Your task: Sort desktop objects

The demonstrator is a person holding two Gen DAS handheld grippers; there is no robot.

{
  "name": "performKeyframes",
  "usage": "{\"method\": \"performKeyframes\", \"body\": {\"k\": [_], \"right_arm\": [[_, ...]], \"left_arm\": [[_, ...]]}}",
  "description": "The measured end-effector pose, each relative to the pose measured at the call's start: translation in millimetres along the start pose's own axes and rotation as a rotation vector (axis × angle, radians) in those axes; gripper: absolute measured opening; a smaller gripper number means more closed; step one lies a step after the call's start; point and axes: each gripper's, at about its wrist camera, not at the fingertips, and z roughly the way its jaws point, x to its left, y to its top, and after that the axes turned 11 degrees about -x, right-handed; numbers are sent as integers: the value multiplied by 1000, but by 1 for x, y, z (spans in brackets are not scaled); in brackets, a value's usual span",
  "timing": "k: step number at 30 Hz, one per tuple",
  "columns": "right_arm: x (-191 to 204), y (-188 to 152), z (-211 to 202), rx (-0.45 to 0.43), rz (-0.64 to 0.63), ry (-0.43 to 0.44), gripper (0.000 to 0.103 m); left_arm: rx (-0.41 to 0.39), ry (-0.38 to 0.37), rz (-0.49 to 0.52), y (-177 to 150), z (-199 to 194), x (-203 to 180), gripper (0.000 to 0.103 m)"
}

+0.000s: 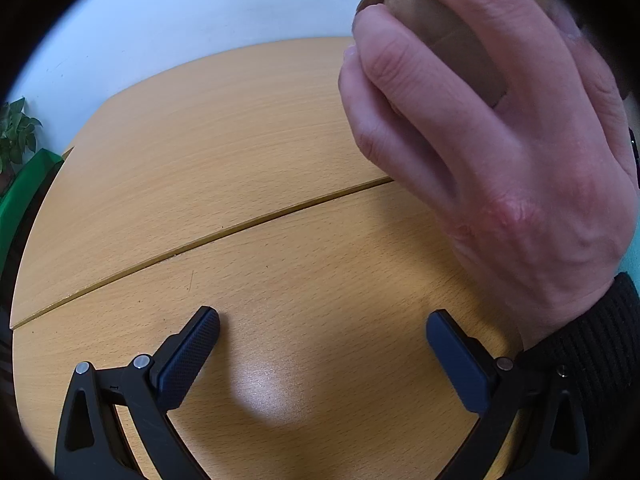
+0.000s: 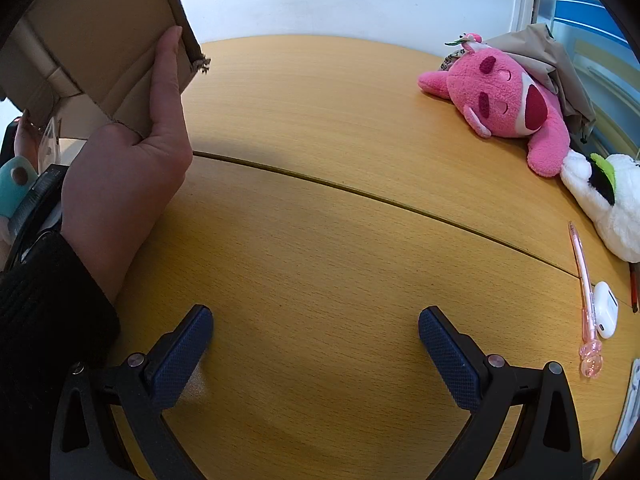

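Right claw [image 2: 316, 344] alone sees pink plush [image 2: 506, 104], pen [image 2: 585, 292].

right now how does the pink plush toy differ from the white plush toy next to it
The pink plush toy lies in full view, face up, mouth open; the white plush toy is cut off by the frame edge, nearer the camera. The pink one lies partly under beige fabric; the white one is uncovered. Both rest on the wooden table.

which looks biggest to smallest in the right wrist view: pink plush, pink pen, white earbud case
1. pink plush
2. pink pen, long but thin
3. white earbud case
The plush lies farther from the camera, so its real lead is probably greater.
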Motion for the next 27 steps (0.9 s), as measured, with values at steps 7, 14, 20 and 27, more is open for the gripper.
{"method": "performKeyframes", "body": {"k": [7,14,20,27], "right_arm": [[0,0,-1,0,0,0,103],[0,0,-1,0,0,-1,103],[0,0,-1,0,0,0,103],[-1,0,0,0,1,0,103]], "left_arm": [[0,1,0,-1,3,-1,103],[-1,1,0,-4,0,-4,103],[-1,2,0,-5,0,-6,103],[-2,13,-10,-6,2,-9,103]]}}
